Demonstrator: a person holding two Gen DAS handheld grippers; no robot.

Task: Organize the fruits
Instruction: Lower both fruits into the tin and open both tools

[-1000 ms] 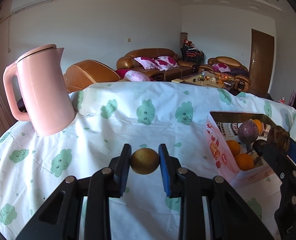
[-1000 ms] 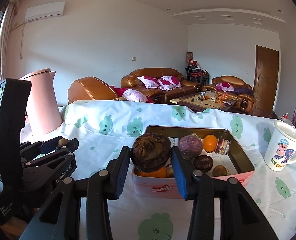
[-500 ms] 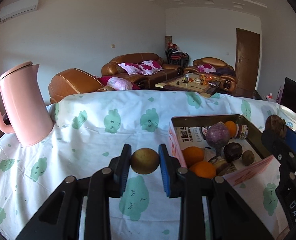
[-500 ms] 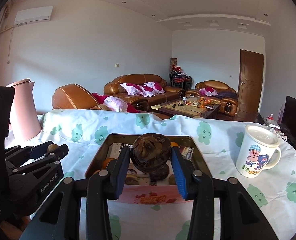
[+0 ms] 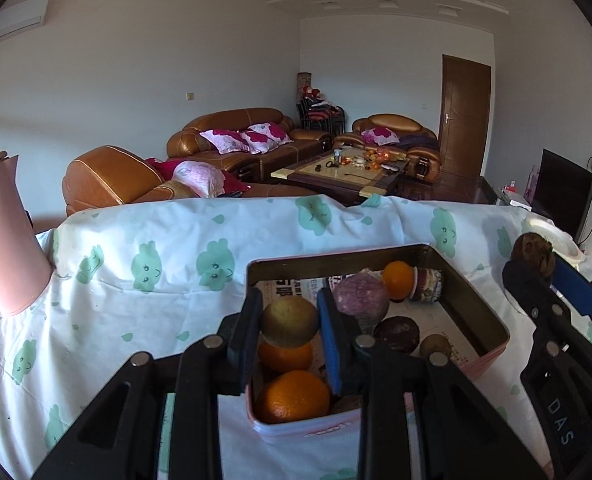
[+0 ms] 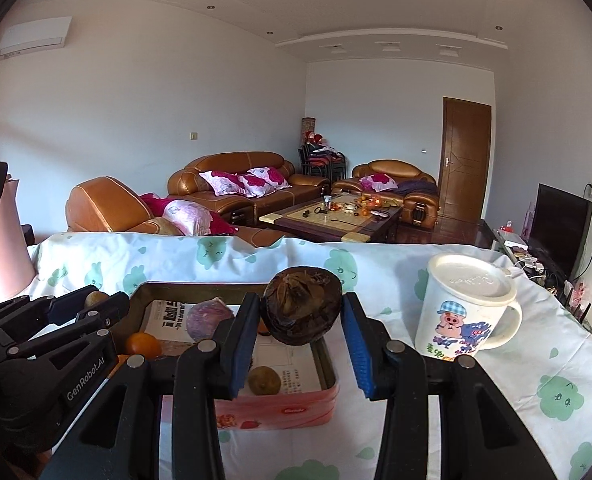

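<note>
My left gripper [image 5: 289,322] is shut on a small yellow-green round fruit [image 5: 289,321] and holds it above the near left corner of the pink tin box [image 5: 492,330]. The box holds oranges [image 5: 291,396], a purple fruit [image 5: 360,300], a dark fruit [image 5: 396,333] and a small brown one [image 5: 435,346]. My right gripper [image 6: 302,316] is shut on a dark brown wrinkled fruit [image 6: 302,312] and holds it above the right part of the box [image 6: 287,410]. The right gripper also shows at the right edge of the left wrist view [image 5: 536,270].
A pink kettle [image 5: 3,236] stands at the table's far left. A white lidded mug with a pig picture [image 6: 466,308] stands right of the box. The table carries a white cloth with green prints [image 5: 143,272]. Sofas and a coffee table lie beyond.
Both grippers moved to the right with their fruits. The left one now hangs over the box's near left corner; the right one is over the box's right part, closer to the mug.
</note>
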